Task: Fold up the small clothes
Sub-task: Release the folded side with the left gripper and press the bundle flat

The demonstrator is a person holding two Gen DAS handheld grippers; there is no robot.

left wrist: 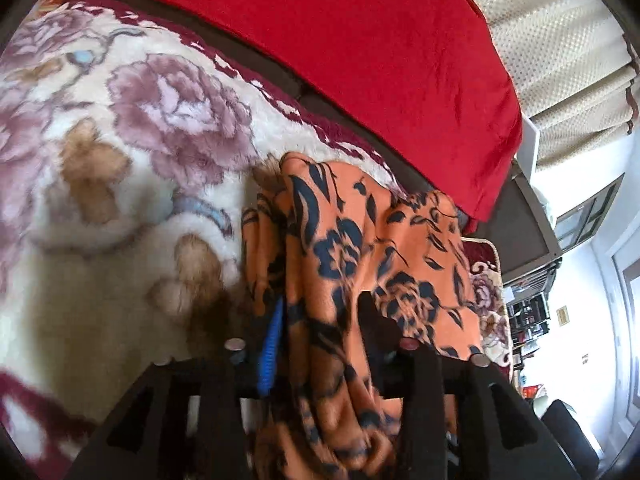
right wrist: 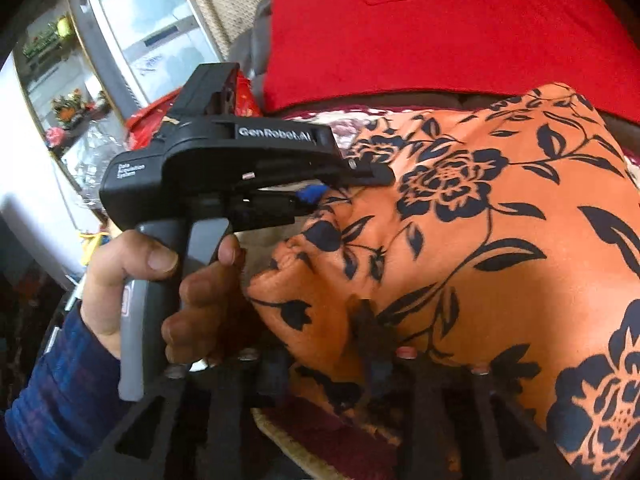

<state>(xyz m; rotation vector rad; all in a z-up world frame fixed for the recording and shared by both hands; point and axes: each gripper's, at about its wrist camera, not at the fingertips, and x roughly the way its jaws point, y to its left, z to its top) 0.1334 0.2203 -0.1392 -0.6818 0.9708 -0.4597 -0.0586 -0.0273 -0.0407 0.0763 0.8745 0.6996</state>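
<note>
An orange garment with dark blue flowers [left wrist: 360, 240] hangs bunched from my left gripper [left wrist: 320, 320], which is shut on its edge above a cream floral blanket [left wrist: 120, 140]. In the right wrist view the same garment [right wrist: 500, 240] spreads wide across the right side. My right gripper [right wrist: 340, 328] is shut on its near edge; only one dark fingertip [right wrist: 366, 320] shows against the cloth. The left gripper [right wrist: 344, 184], a black hand-held tool, pinches the garment's upper left edge, held by a bare hand [right wrist: 160, 280].
A red cushion [left wrist: 360, 40] lies behind the blanket and also shows in the right wrist view [right wrist: 440, 28]. Beige curtains [left wrist: 560, 40] hang at the right. A glass cabinet [right wrist: 132, 32] and a red plastic bag [right wrist: 148, 120] stand at the left.
</note>
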